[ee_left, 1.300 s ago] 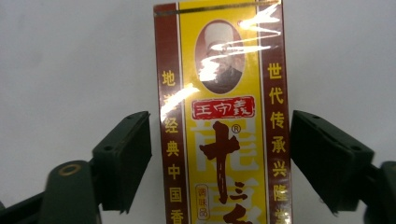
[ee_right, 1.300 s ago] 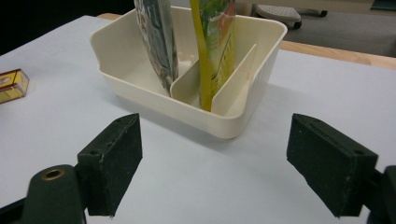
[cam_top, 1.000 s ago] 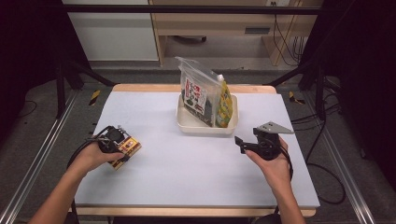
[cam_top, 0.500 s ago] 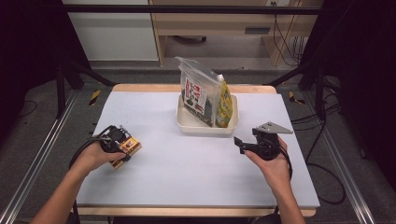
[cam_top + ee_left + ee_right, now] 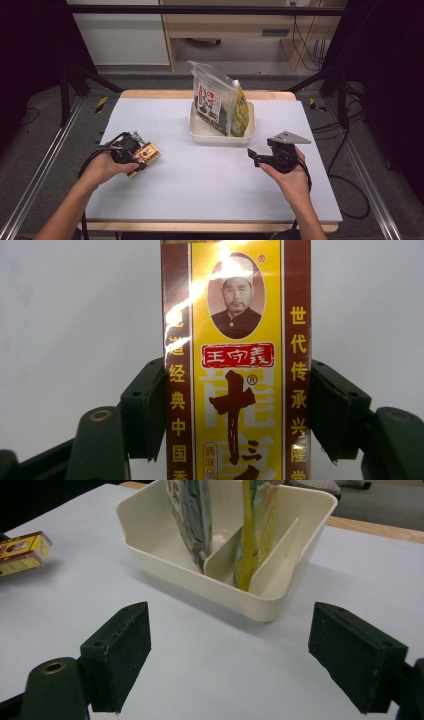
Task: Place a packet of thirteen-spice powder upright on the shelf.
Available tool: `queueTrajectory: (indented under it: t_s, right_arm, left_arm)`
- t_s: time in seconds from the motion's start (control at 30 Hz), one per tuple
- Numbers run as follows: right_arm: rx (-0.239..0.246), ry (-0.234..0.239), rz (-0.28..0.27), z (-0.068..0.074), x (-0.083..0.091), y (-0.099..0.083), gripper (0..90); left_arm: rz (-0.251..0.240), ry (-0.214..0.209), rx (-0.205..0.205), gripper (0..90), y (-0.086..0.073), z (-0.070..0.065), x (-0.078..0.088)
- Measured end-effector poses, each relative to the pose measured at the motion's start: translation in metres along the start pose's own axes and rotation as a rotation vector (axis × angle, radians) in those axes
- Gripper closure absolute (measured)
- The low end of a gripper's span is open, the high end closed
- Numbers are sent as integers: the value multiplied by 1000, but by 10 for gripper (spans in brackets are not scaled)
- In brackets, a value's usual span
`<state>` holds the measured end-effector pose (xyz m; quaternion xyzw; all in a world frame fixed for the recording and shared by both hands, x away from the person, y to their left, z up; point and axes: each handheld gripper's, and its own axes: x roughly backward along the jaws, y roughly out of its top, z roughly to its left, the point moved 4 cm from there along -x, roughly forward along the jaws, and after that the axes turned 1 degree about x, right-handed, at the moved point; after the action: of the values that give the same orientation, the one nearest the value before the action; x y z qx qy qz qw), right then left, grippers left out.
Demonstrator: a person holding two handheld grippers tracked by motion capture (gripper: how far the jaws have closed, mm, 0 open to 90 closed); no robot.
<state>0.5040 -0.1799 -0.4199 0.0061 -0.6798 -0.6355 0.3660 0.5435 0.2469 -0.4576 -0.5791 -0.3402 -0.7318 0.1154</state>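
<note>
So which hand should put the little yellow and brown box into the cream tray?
Left: the left gripper already clamps the yellow and brown cardboard box. The right gripper is open with nothing between its jaws.

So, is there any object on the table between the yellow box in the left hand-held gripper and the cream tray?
Nothing visible. The left hand-held gripper grips the yellow box, and bare white table lies between it and the cream tray. The tray already holds two upright bags, which crowd it.

White table [image 5: 200, 195] bears a cream bin [image 5: 220, 136] (two-compartment).
</note>
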Motion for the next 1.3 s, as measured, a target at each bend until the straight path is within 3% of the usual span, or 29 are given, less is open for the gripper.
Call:
queueTrajectory:
  t_s: [0.13, 0.23, 0.33, 0.4, 0.43, 0.6, 0.87, 1.0, 1.17, 1.3]
  right_arm:
    - [-3, 27, 3, 4, -3, 3, 148]
    - [-35, 60, 7, 5, -3, 6, 131]
    - [-38, 83, 4, 5, -2, 10, 140]
    - [-44, 99, -9, 5, 0, 15, 181]
    - [-53, 117, -10, 5, 3, 21, 250]
    - [-78, 161, -24, 8, 6, 33, 312]
    - [-89, 232, -22, 17, 7, 57, 402]
    - [-94, 268, -11, 22, 1, 64, 422]
    - [-119, 325, 16, 27, -10, 68, 424]
    - [-135, 341, 33, 28, -15, 67, 419]
  left_arm:
    - [-39, 1, -82, 324, 25, -16, 12]
    - [-73, 13, -146, 324, 46, -30, 21]
    - [-94, 35, -228, 324, 68, -43, 31]
    - [-109, 53, -277, 324, 83, -53, 37]
    - [-115, 64, -302, 324, 91, -59, 41]
    - [-148, 94, -409, 324, 121, -81, 52]
    - [-211, 107, -501, 324, 154, -108, 61]
    - [-218, 108, -535, 324, 164, -119, 60]
    - [-242, 98, -552, 324, 170, -131, 57]
    - [-239, 103, -564, 324, 171, -134, 56]
